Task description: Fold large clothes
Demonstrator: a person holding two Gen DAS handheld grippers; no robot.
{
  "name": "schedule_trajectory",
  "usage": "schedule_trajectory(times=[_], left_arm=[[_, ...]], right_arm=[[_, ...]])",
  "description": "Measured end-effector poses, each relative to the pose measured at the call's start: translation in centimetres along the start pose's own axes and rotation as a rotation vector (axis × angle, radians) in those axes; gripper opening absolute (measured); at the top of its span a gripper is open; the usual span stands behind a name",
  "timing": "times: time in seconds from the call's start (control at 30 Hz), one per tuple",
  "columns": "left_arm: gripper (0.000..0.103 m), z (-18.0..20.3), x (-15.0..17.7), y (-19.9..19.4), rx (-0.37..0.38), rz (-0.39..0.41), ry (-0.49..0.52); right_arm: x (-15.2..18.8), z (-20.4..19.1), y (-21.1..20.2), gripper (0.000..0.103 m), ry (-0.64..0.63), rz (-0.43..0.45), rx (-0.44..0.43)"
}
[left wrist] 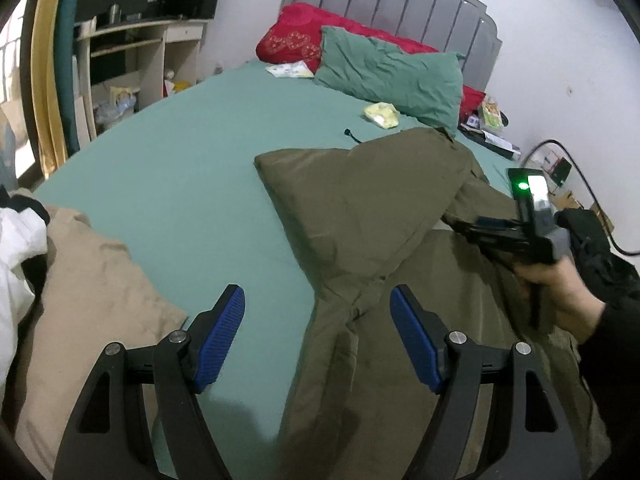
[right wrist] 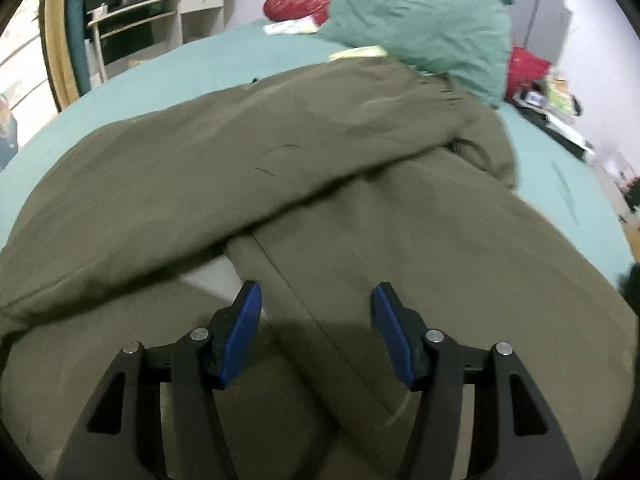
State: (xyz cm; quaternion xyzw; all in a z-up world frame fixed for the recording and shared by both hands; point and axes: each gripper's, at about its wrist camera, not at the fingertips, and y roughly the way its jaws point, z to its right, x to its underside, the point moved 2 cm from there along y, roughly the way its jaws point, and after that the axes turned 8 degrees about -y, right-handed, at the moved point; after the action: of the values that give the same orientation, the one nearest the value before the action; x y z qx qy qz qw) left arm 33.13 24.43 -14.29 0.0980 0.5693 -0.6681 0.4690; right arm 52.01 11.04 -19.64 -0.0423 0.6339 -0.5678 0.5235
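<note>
An olive-green jacket [left wrist: 360, 216] lies on the teal bed sheet [left wrist: 160, 184], with one part folded over across its body. My left gripper [left wrist: 318, 300] is open and empty, just above the jacket's left edge near a gathered fold. The right gripper is seen from the side in the left wrist view, held in a hand over the jacket's right part; its fingertips are hidden there. In the right wrist view the jacket [right wrist: 320, 184] fills the frame and my right gripper [right wrist: 316, 300] is open and empty above a long seam.
A tan garment [left wrist: 92, 300] and white cloth [left wrist: 16, 248] lie at the near left. A teal pillow [left wrist: 392, 76], a red pillow [left wrist: 296, 36] and a small yellow packet [left wrist: 382, 114] lie near the headboard. A desk [left wrist: 140, 48] stands at far left. Clutter sits right of the bed.
</note>
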Motion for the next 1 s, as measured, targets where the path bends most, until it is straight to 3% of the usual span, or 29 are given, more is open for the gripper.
schedule_trajectory(times=[0.03,0.17,0.33,0.4,0.57,0.73,0.87,0.9,0.97,1.0], left_arm=[[0.078,0.0,-0.2,0.3,0.003,-0.007,-0.007],[0.078,0.1,-0.7,-0.1,0.025,-0.001,-0.027],[0.078,1.0,-1.0,-1.2,0.028,0.041,0.004],[0.078,1.3,-1.1,-1.6,0.041,0.042,0.001],[0.078,1.7,-1.1,-3.0,0.094,0.033,-0.035],[0.079,1.2,-0.8,-3.3,0.095,0.024,-0.039],[0.079,-0.1,-1.2,-2.6,0.054,0.027,-0.044],[0.079,-0.7,-1.3,-2.3,0.046,0.028,-0.054],[0.079,-1.7,-1.5,-1.8,0.025,0.025,-0.067],[0.079,-2.1,-1.6,-1.5,0.018,0.024,-0.070]], right_arm=[[-0.1,-0.2,0.1,0.003,-0.011,0.001,-0.008],[0.8,-0.9,-4.0,0.003,-0.062,0.036,0.003],[6.3,-2.9,-11.9,0.003,-0.210,-0.015,-0.048],[9.4,-3.8,-14.7,0.003,-0.207,-0.035,-0.157],[12.5,-6.7,-15.1,0.006,-0.196,-0.057,-0.194],[8.5,-8.3,-12.2,0.006,-0.058,0.007,-0.232],[6.6,-11.1,-9.4,0.010,-0.141,-0.129,-0.226],[6.0,-10.8,-10.0,0.013,-0.133,-0.121,-0.251],[4.5,-9.1,-11.4,0.040,-0.091,-0.068,-0.286],[3.5,-7.9,-12.2,0.070,-0.070,-0.026,-0.284]])
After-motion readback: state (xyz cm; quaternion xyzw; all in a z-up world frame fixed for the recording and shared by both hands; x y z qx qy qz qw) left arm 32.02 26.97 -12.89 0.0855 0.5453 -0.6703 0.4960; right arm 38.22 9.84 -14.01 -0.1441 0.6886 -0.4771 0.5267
